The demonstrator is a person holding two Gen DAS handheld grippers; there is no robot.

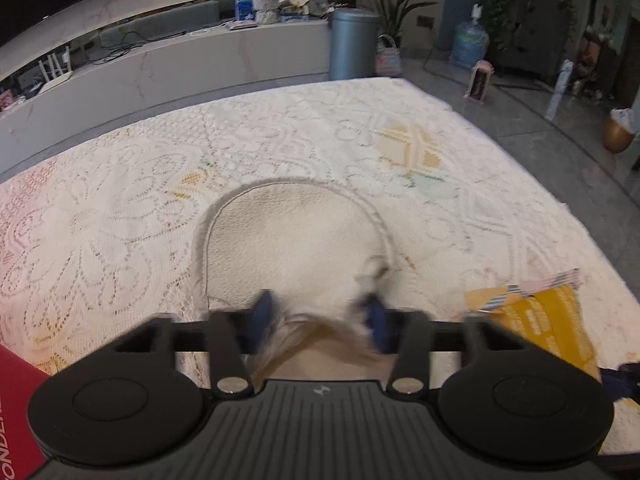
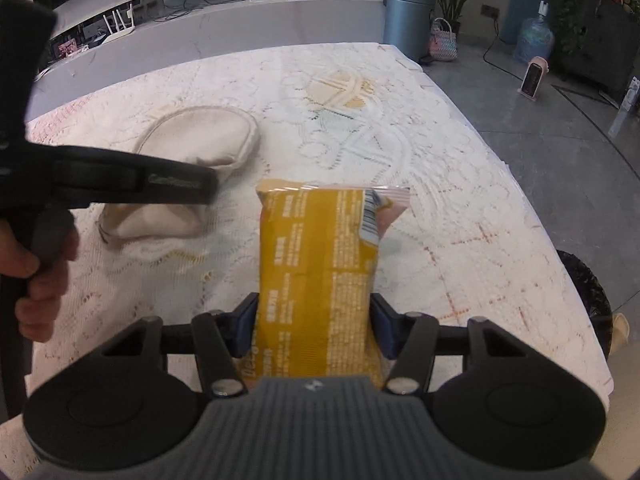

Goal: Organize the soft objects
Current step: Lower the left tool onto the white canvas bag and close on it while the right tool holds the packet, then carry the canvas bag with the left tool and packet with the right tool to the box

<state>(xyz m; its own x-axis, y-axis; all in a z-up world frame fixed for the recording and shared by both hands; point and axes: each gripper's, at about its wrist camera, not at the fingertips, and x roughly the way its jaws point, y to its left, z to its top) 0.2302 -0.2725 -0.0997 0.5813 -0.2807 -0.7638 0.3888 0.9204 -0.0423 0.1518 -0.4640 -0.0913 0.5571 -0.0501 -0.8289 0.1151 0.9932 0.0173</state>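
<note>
A cream round cushion [image 1: 292,236] lies on the lace tablecloth [image 1: 120,208]. My left gripper [image 1: 320,320] is closed on the cushion's near edge, its blue pads pressed into the fabric. In the right wrist view the cushion [image 2: 200,140] lies left of centre with the left gripper's body [image 2: 132,180] over it. My right gripper [image 2: 314,328] is shut on a yellow snack packet [image 2: 320,268] and holds it upright just above the cloth. The packet also shows at the right in the left wrist view [image 1: 544,328].
A red box corner [image 1: 16,408] sits at the near left. The table's right edge [image 2: 532,216] drops to a grey floor. Behind the table runs a white counter [image 1: 200,64] with a grey bin [image 1: 352,44] beside it.
</note>
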